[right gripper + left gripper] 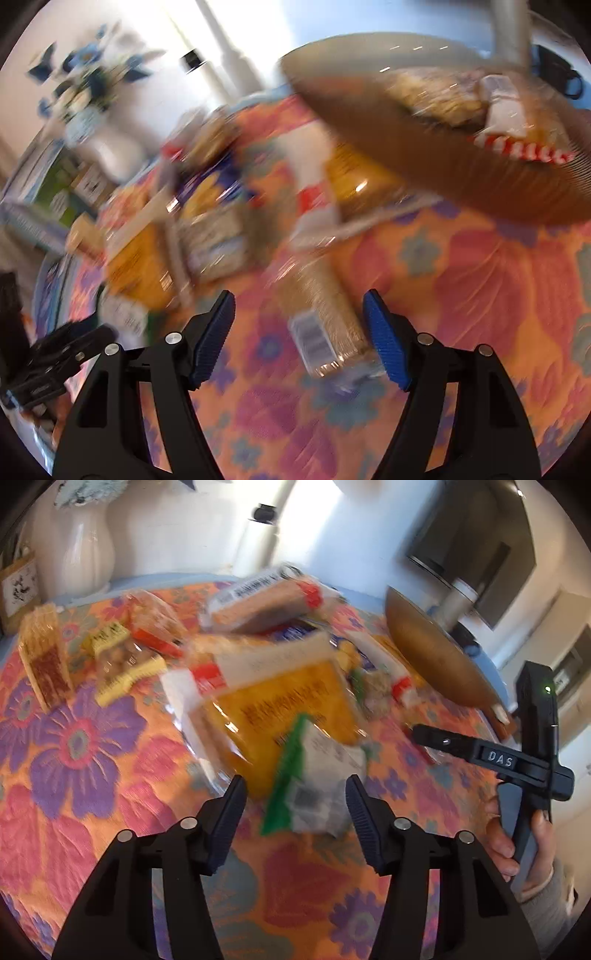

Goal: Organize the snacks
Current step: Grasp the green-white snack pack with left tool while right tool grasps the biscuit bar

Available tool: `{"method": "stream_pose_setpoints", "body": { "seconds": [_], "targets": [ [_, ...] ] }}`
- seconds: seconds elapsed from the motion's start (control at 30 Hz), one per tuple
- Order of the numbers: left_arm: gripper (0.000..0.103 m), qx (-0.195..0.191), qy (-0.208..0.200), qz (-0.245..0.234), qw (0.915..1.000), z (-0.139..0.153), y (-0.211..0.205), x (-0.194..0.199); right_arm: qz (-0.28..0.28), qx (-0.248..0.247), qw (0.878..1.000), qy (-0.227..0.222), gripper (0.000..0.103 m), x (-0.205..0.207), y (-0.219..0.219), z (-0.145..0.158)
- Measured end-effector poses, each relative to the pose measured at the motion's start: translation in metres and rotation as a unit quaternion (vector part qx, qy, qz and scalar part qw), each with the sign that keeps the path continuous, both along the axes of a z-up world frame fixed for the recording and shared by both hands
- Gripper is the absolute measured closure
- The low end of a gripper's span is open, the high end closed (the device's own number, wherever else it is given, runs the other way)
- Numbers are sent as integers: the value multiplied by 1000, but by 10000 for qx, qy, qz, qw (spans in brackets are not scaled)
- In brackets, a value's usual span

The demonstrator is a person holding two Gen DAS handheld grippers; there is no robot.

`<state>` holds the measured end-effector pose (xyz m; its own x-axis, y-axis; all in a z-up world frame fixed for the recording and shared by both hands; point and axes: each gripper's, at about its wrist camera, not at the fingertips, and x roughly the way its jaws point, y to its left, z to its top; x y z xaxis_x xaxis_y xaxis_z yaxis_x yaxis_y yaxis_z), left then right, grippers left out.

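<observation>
Left tongs [295, 797] agape around green-edged packet [314, 775]

A floral tablecloth [85, 775] covers the table, snack packets [280, 701] heaped beside a brown bowl [436, 657]; a white vase [86, 550] behind them.

Snack packets [280, 701] heaped flat across floral surface [74, 812]; green-edged pouch [310, 775] nearest. Brown bowl [424, 155] tilted, holding more packets [498, 107]; blurred.

White vase [86, 541] and small framed card [20, 587] behind the floral tablecloth [74, 738].
</observation>
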<state>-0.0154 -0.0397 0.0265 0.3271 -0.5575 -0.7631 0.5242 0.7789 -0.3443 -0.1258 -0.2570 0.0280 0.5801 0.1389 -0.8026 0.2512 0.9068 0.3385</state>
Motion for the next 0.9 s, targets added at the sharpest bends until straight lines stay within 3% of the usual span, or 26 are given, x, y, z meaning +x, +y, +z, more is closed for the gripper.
{"method": "stream_pose_setpoints", "body": {
  "seconds": [0.1,0.2,0.27,0.3,0.33,0.4,0.5,0.77,0.83,0.9],
  "targets": [
    [49,-340,503,-496,9969,-5,1,-23,240,131,9996,-19,30,-14,6,3],
    [47,-435,834,-1018,9903,-11,-2,-46,135,-253,9995,-95,29,-23,5,10],
    [46,-285,692,-1257,9892,-6,-4,-59,43,-520,9986,-105,28,-30,1,12],
    [40,-124,446,-1258,9910,2,-3,-63,11,-573,9983,-105,27,-29,-2,13],
    [31,-10,233,-1162,9930,8,-2,-62,-13,-575,9983,-99,27,-23,-3,12],
    [24,233,-258,-932,9950,20,-2,-55,-86,-512,9986,-83,27,-16,-6,8],
    [21,498,-648,-970,9919,22,-17,-41,-118,-529,9985,-46,27,-8,-2,0],
    [18,663,-469,-1397,9869,-8,-42,-20,-227,-1442,9893,54,26,5,23,-7],
    [20,709,-434,-1519,9849,-11,-45,-25,-235,-1676,9855,111,31,8,28,-7],
    [22,720,-433,-1647,9828,-10,-45,-31,-192,-1763,9841,95,44,9,30,-7]
  ]
}}
